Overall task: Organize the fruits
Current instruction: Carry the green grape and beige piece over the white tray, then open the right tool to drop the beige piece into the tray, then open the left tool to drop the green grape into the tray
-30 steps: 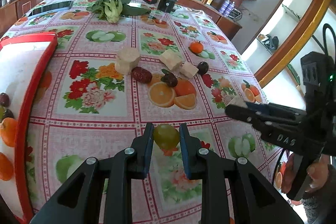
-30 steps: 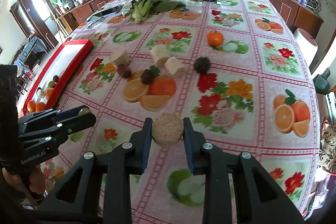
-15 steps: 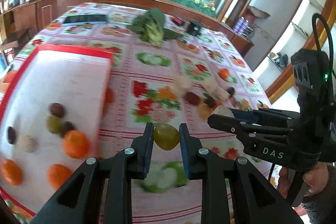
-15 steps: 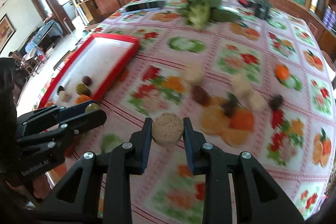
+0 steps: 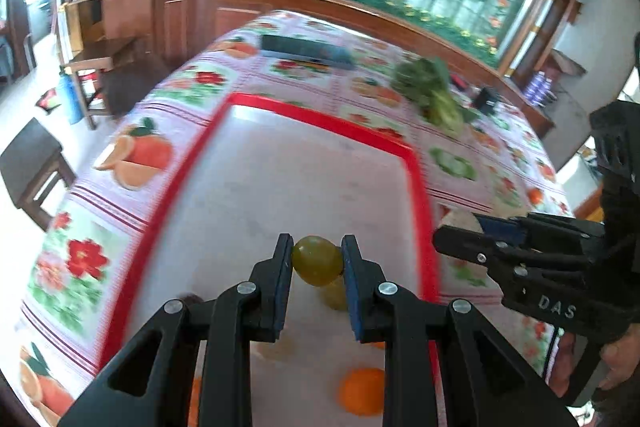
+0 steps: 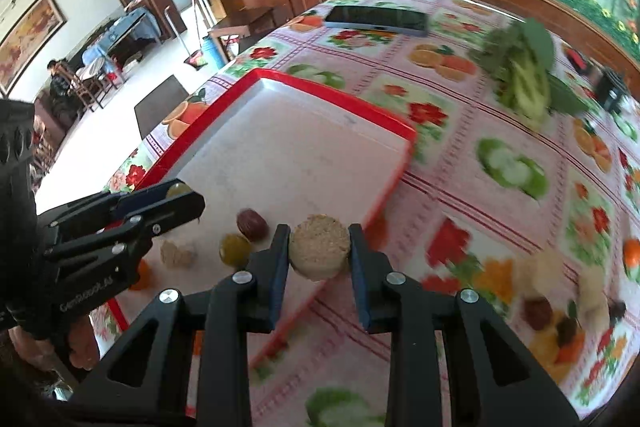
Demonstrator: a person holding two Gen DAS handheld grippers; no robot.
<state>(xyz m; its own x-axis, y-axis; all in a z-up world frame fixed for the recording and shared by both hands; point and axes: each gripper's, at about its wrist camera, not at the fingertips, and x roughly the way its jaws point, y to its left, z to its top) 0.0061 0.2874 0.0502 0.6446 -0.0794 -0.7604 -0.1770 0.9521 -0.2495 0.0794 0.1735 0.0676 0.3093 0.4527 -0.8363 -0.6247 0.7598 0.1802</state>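
1. Left gripper (image 5: 317, 261): its jaws are narrow, clamped on a green grape (image 5: 317, 260). You hold it above the near half of the red-rimmed tray (image 5: 320, 119). Lower it close to the white floor before you release, or it will likely roll.
2. Aim for the bare white patch just beyond the fruit already lying there: another green grape (image 6: 235, 249), a dark red date (image 6: 251, 224), a pale crumbly chunk (image 6: 178, 253), an orange (image 5: 362, 395). Keep clear of them so nothing gets knocked.
3. Right gripper (image 6: 319, 253): jaws narrow, gripping a tan, grainy round piece (image 6: 319, 251). It hangs over the tray's near right rim. Carry it further in over the white floor before letting go.
4. The two tools sit close side by side; set down one piece at a time so they do not bump.
5. Surface: a glossy tablecloth (image 6: 500, 131) printed with fruit and flowers; printed oranges can pass for real ones. More pieces wait at the right, blurred.
6. Further off: leafy greens (image 6: 524, 75), a dark phone (image 6: 376, 19). Room: wooden cabinets, flasks on a shelf, a garden mural.
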